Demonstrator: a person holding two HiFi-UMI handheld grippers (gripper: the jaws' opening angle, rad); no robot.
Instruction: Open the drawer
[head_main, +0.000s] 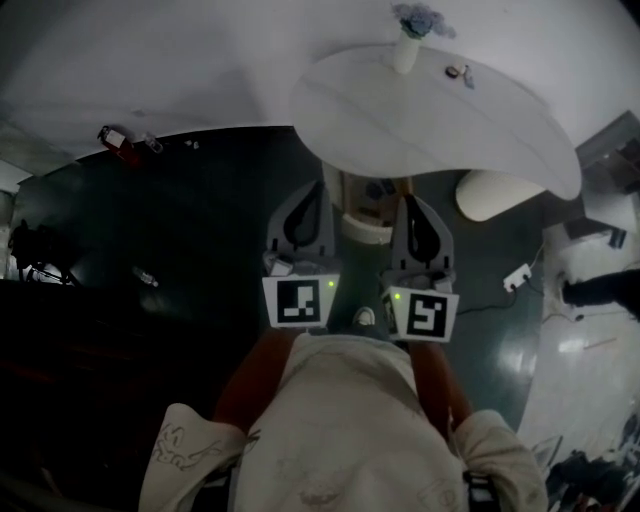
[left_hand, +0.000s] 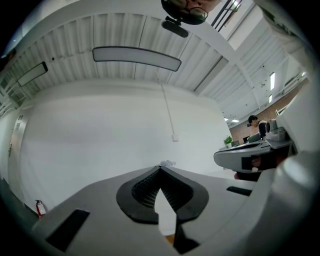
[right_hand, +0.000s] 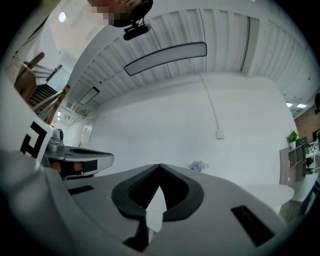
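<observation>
We cannot pick out the drawer in any view. The nearest candidate is a tan and white block (head_main: 365, 205) under the near edge of the table (head_main: 480, 130), showing in the gap between our two grippers. Whether it has a drawer front is too small and dim to tell.

The left gripper (head_main: 316, 188) and the right gripper (head_main: 410, 202) sit side by side, close in front of our chest, and both aim towards that block. In the gripper views they look level at a bare white wall (left_hand: 100, 130). We judge this to be a ready pose, with the reach for a handle not yet started. Each gripper's jaws are pressed together at the tips with nothing between them. We judge that one pair will have to spread before it can take hold of a handle.

We count two grippers, each with one marker cube: the left cube (head_main: 298, 300) and the right cube (head_main: 425, 315). There is one table with one white vase (head_main: 405, 52) of flowers (head_main: 420, 18) at its far edge. One red fire extinguisher (head_main: 118, 143) stands off to the left, where the dark floor (head_main: 200, 220) meets the wall.
</observation>
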